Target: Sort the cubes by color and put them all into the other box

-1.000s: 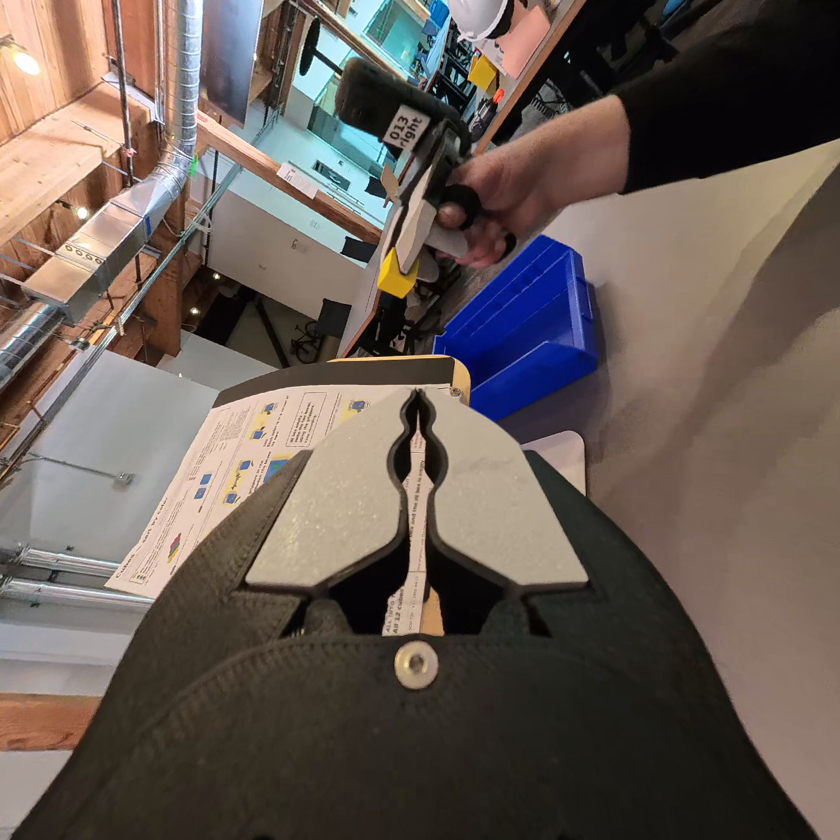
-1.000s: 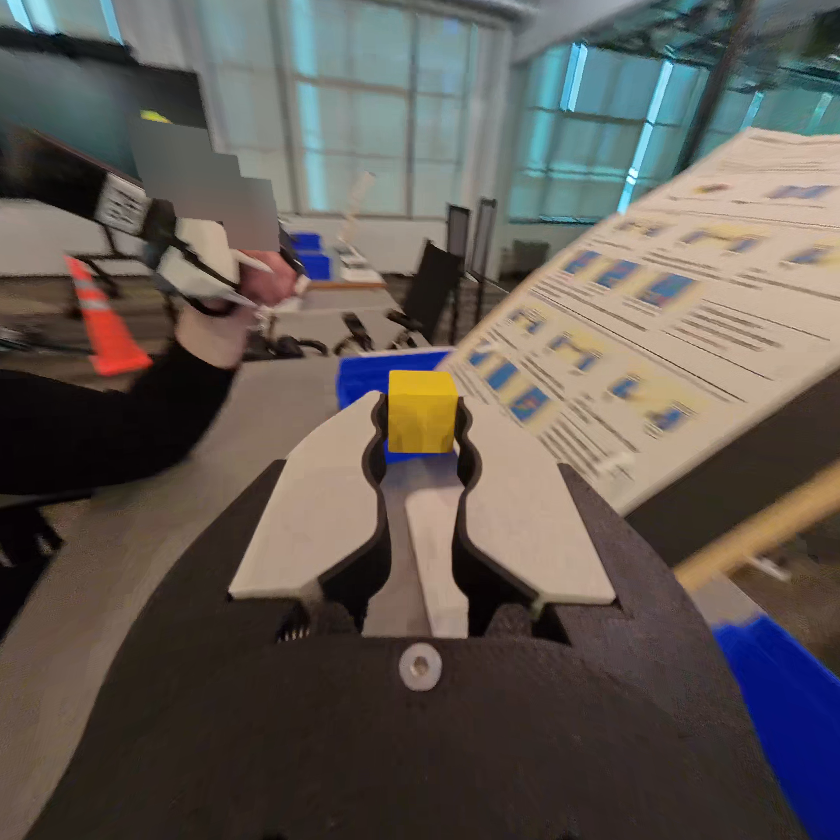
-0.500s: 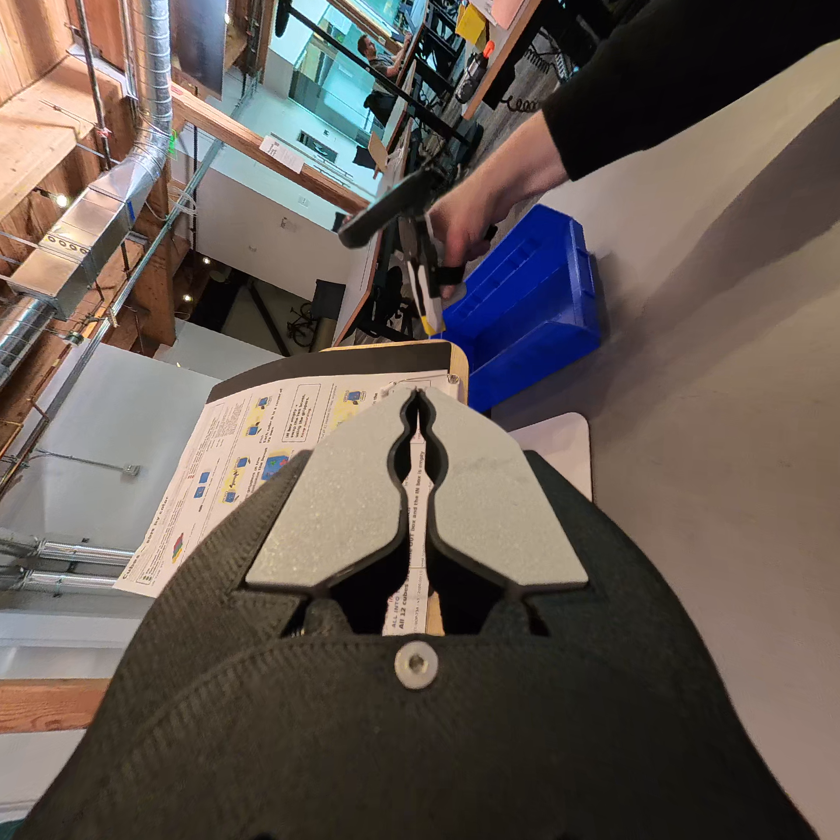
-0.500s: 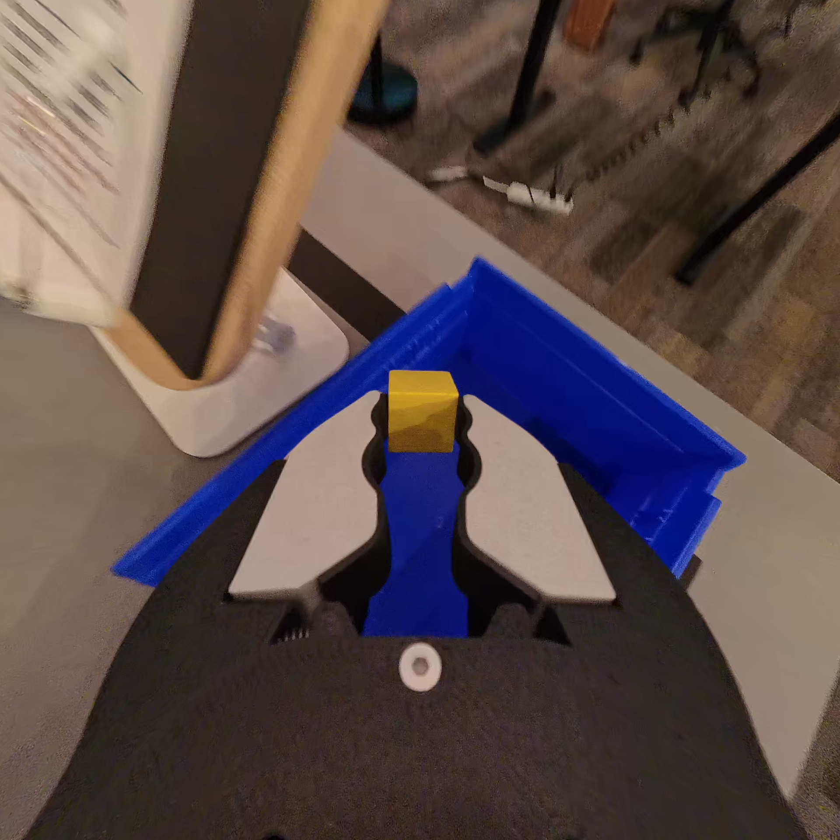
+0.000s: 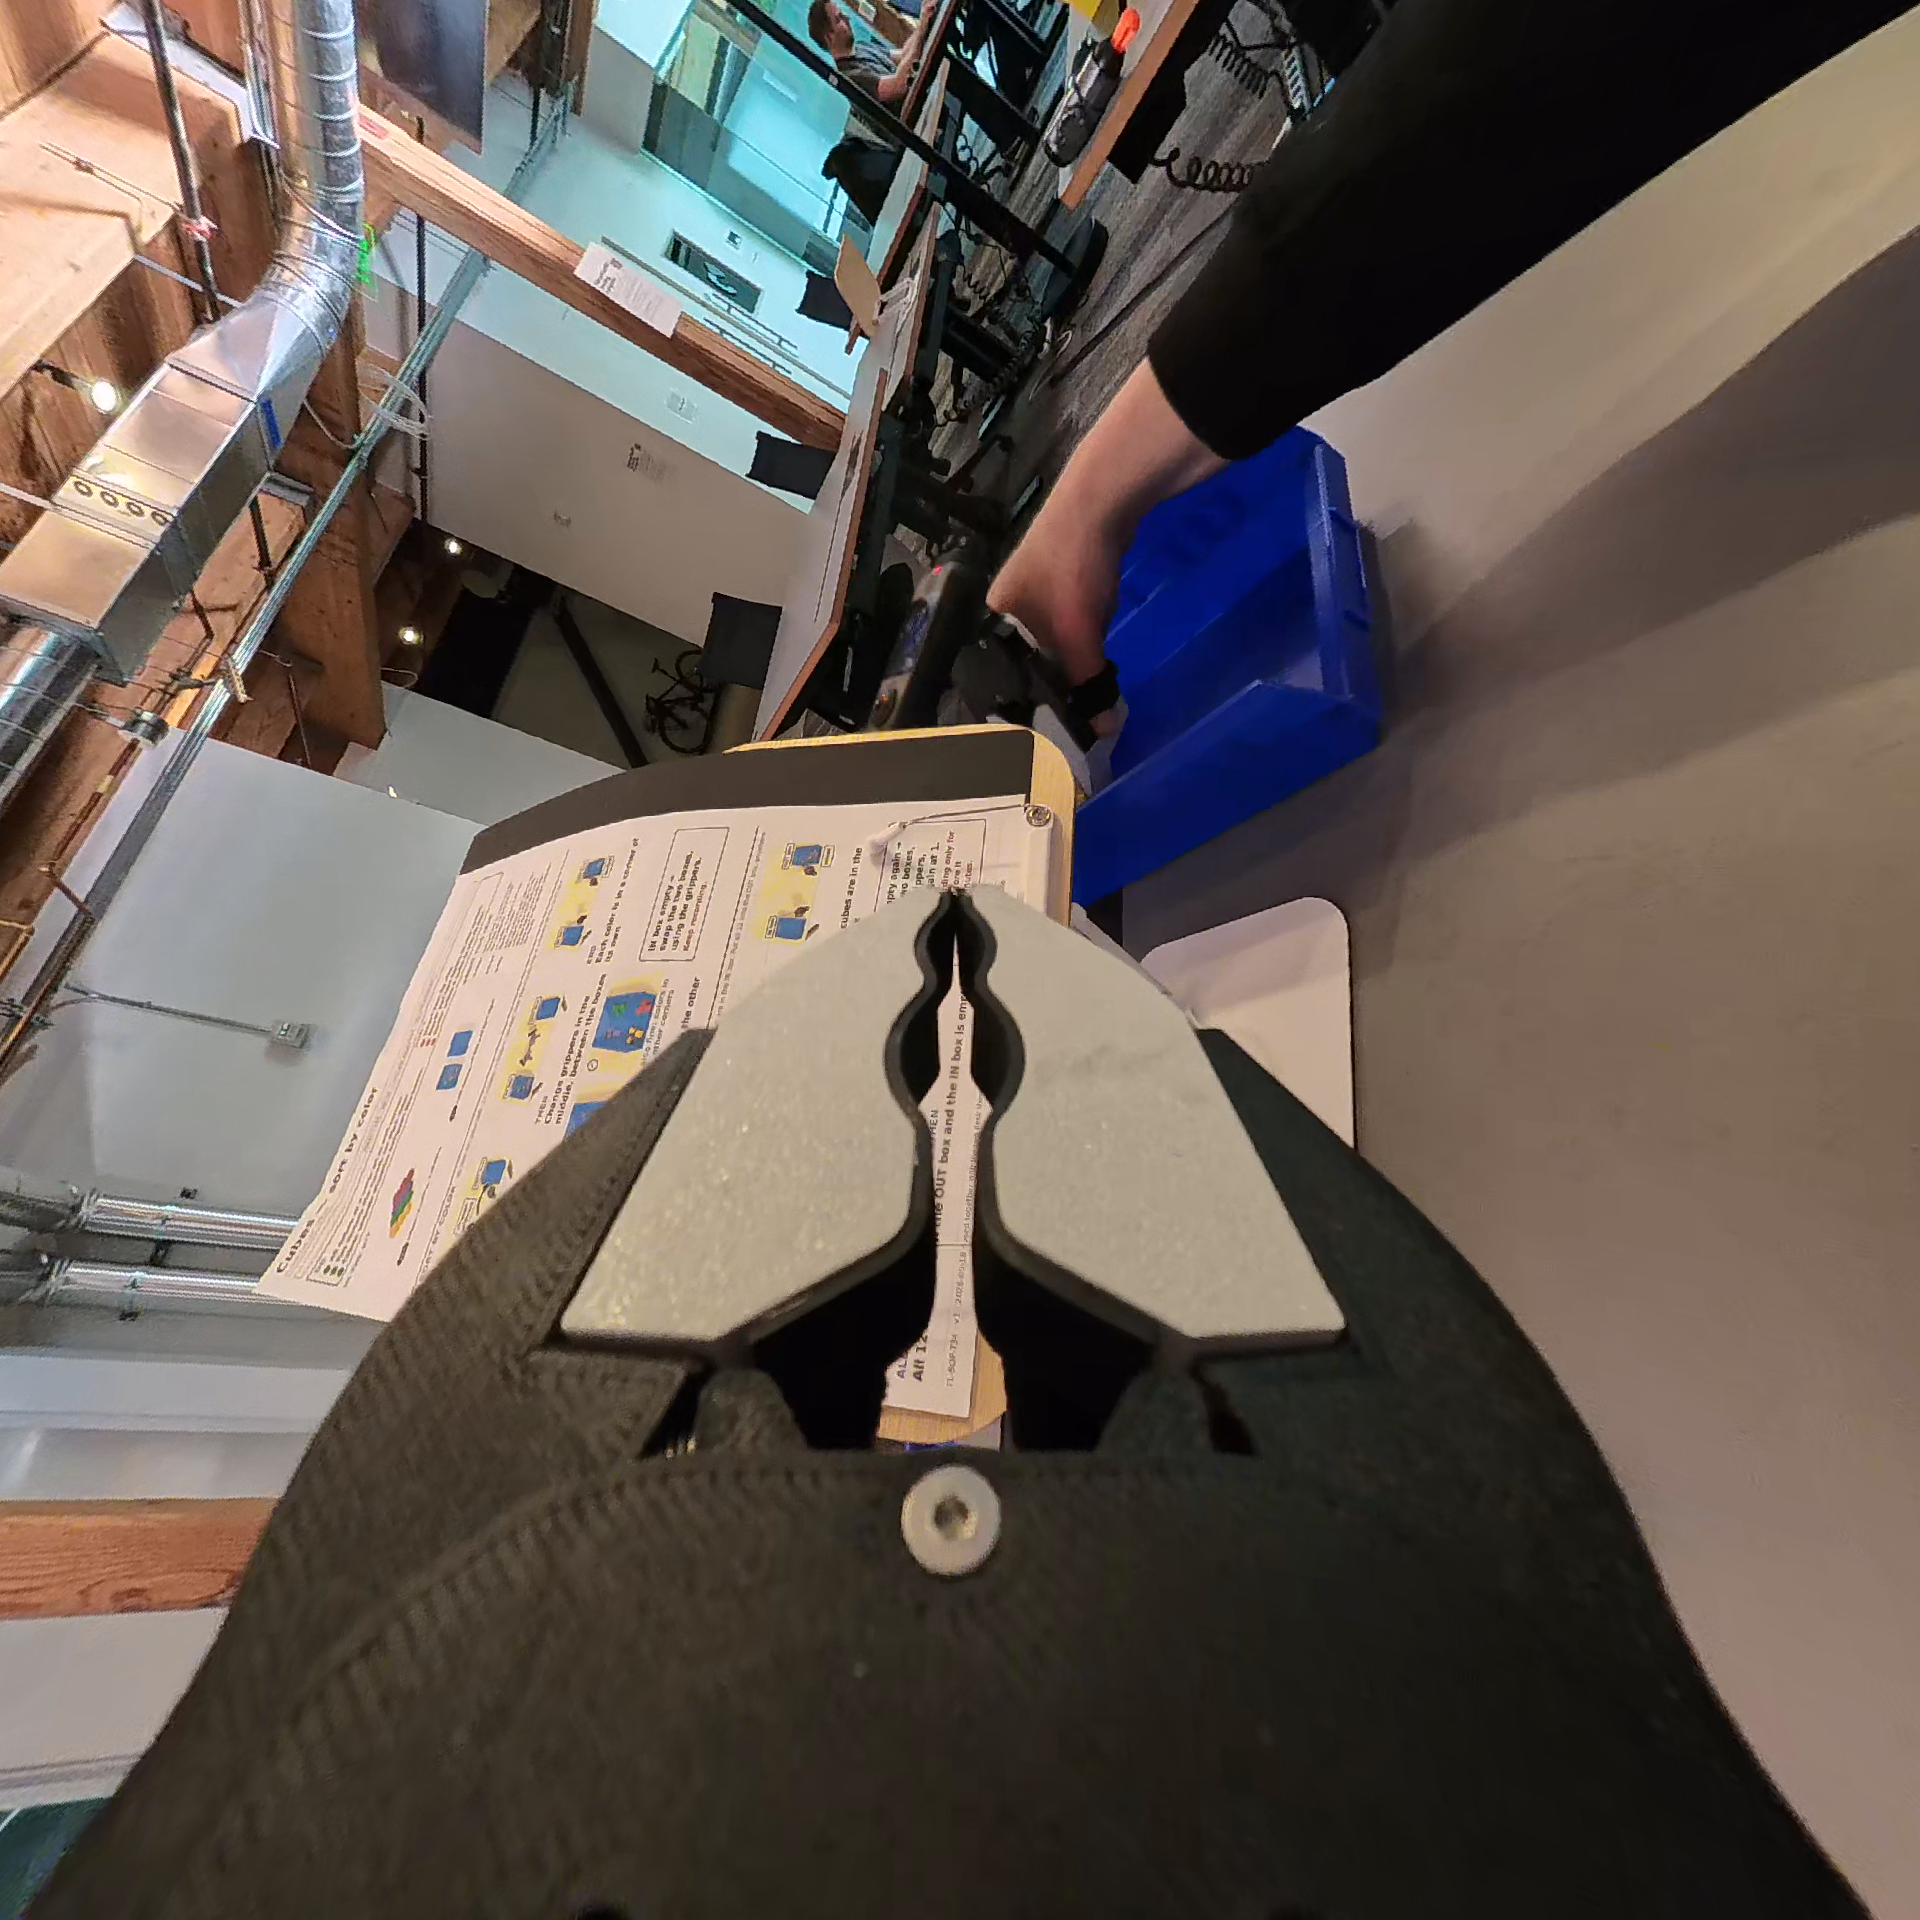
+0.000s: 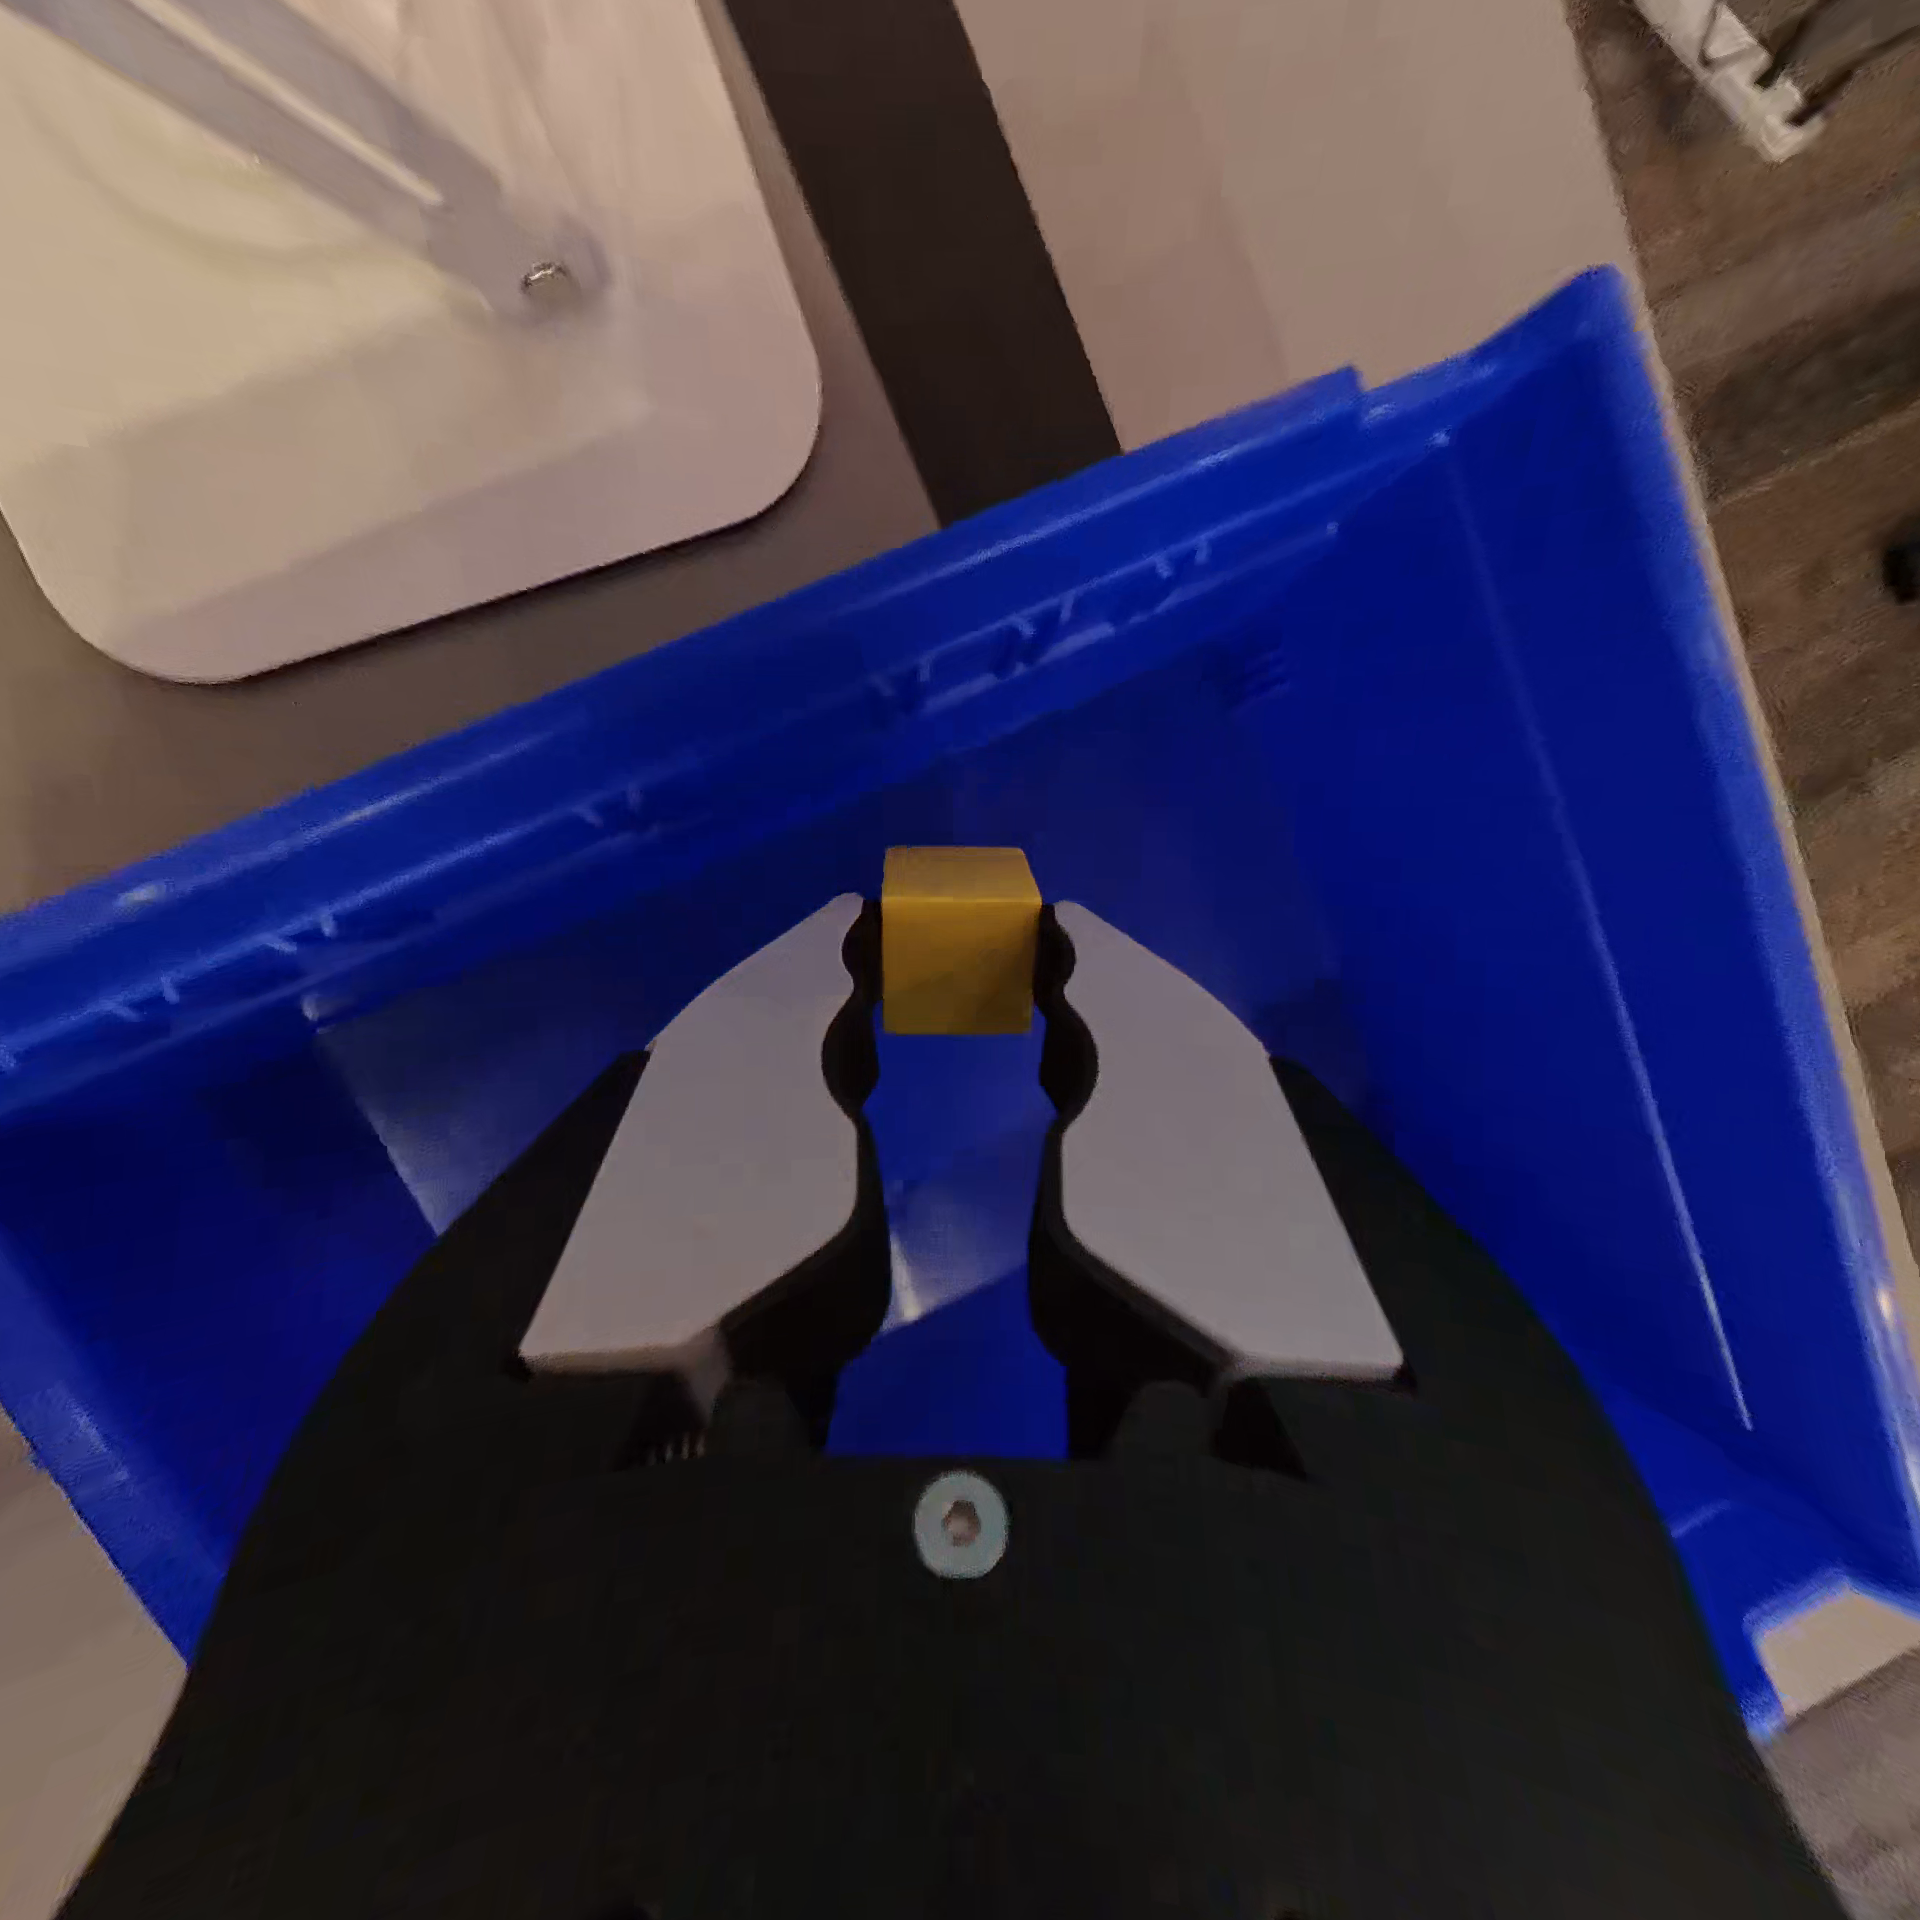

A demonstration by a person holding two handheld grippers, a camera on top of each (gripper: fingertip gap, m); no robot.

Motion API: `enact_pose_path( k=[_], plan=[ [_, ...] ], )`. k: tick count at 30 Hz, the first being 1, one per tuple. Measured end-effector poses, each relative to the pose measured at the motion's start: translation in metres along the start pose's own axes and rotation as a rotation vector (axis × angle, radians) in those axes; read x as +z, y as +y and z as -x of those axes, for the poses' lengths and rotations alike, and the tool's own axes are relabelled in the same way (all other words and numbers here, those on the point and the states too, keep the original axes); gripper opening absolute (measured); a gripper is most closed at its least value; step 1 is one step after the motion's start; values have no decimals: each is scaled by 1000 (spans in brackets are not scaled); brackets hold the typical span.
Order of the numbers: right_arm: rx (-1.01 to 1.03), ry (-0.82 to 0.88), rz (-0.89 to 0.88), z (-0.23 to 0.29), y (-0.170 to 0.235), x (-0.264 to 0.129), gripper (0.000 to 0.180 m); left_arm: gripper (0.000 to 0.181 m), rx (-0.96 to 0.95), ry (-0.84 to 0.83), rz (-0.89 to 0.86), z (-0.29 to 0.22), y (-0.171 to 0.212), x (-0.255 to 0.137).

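Observation:
My right gripper (image 6: 958, 914) is shut on a yellow cube (image 6: 958, 943) and holds it low inside a blue box (image 6: 1558, 831), near a far corner. No other cube shows in that box. In the left wrist view the same blue box (image 5: 1257, 665) stands on the grey table, with a person's hand (image 5: 1081, 561) and black sleeve reaching down into it. My left gripper (image 5: 956, 902) is shut and empty, held in the air, tilted sideways and pointing at an instruction board. The other box is out of view.
A wood-backed board with a printed instruction sheet (image 5: 665, 997) stands on a white base plate (image 5: 1278, 997), also seen beside the box in the right wrist view (image 6: 343, 416). A dark strip (image 6: 935, 239) runs across the grey table (image 5: 1662, 1143). The table edge lies just beyond the box. One gripper's finger ends stand about 45 cm off the other's.
My right gripper swung down with the yellow cube, from the air above the table into the blue box, and now sits deep inside it. My left gripper has barely moved.

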State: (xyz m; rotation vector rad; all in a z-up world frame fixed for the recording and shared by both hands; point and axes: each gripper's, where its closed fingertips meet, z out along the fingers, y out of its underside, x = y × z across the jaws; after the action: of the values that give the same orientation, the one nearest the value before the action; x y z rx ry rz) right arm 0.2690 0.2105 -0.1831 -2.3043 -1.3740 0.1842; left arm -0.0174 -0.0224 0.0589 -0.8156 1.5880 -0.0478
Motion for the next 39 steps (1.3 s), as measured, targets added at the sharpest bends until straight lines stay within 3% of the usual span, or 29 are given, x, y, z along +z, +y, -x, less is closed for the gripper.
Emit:
enact_pose_path(
  k=[7, 13, 23, 35, 37, 39],
  plan=[
    [-49, -78, 18, -3, 12, 13, 29, 0, -6, 6, 23, 0, 7, 3],
    [222, 30, 68, -34, 28, 21, 29, 0, -6, 16, 34, -1, 11, 10],
    [384, 25, 195, -33, 39, 30, 29, 0, -5, 32, 43, -3, 15, 16],
    [252, -9, 195, -27, 33, 39, 32, 0, -5, 41, 47, -4, 17, 15],
    [267, -13, 175, -27, 31, 37, 48, 0, -5, 44, 50, -5, 18, 15],
    [270, -2, 149, -27, 29, 29, 49, 0, -4, 43, 50, -5, 18, 14]
  ],
)
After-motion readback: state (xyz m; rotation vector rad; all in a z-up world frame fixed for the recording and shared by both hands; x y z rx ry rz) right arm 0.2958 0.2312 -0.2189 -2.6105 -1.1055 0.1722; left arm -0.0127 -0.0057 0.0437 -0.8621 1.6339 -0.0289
